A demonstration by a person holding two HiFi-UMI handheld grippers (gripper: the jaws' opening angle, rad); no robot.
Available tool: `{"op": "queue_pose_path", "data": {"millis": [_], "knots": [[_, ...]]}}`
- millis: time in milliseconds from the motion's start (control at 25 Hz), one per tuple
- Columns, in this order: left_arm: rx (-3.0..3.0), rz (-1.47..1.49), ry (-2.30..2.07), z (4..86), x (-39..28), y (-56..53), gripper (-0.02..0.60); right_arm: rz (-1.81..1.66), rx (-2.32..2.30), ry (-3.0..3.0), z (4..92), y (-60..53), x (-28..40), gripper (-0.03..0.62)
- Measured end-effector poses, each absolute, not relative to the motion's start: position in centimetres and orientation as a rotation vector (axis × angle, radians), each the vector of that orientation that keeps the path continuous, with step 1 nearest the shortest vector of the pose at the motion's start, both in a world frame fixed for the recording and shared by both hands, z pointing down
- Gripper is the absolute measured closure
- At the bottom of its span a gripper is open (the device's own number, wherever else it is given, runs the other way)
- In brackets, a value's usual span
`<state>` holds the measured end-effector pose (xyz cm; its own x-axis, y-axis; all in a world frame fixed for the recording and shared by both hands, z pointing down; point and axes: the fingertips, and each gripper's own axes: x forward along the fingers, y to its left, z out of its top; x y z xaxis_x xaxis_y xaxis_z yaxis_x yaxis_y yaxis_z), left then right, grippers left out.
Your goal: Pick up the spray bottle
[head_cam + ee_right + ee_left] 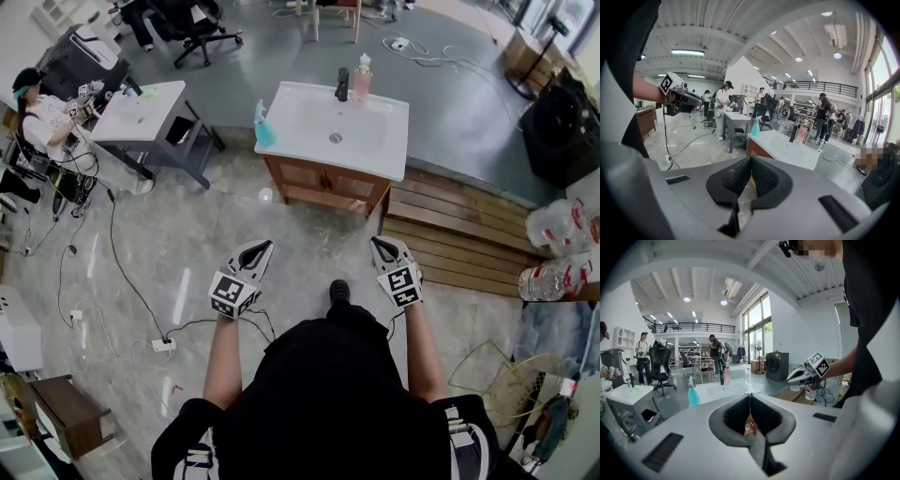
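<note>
The teal spray bottle (263,127) stands upright on the front left corner of a white sink vanity (375,155), well ahead of both grippers. The left gripper view shows the spray bottle (693,392) left of the jaws; in the right gripper view the spray bottle (755,126) is just above them. My left gripper (263,246) and right gripper (379,243) are held side by side over the marble floor, pointing toward the vanity. Both are shut with nothing held. Each also shows in the other's view: the right gripper (806,373) and the left gripper (679,101).
A black faucet (342,84) and a pink bottle (362,77) stand at the vanity's back. A grey desk (141,112) with a seated person (37,117) is at the left. Cables (122,272) and a power strip (163,344) lie on the floor. Wooden steps (450,234) lie to the right.
</note>
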<state>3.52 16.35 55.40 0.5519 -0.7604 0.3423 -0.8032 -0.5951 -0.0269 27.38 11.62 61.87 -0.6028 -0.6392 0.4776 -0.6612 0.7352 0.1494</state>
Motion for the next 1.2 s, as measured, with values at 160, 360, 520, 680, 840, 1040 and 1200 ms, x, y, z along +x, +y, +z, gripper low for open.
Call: {"op": "queue_pose_path", "data": {"millis": [160,360,520,680,840,1040,1200], "knots": [[2.612,0.502,-1.368,55.9,4.1,15.5,0.557,0.047,0.948,-2.439,61.6,10.2,27.9,0.577],[2.583,0.508,-1.402,56.0,4.6,14.4,0.557,0.040,0.924,-2.455,61.5,8.3,28.8,0.577],[2.577,0.507,-1.420,56.0,5.4,12.9,0.557,0.037,0.912,-2.460,61.7,6.8,29.5,0.577],[2.574,0.505,-1.436,55.9,6.3,11.5,0.557,0.035,0.902,-2.467,61.9,5.3,30.2,0.577],[2.562,0.498,-1.462,55.9,6.7,10.2,0.557,0.037,0.886,-2.473,62.0,3.9,30.8,0.577],[2.546,0.487,-1.506,55.7,6.8,9.1,0.557,0.030,0.857,-2.486,62.2,2.2,30.7,0.577],[2.509,0.487,-1.556,56.1,6.3,8.7,0.557,0.022,0.828,-2.497,62.4,1.3,30.5,0.577]]}}
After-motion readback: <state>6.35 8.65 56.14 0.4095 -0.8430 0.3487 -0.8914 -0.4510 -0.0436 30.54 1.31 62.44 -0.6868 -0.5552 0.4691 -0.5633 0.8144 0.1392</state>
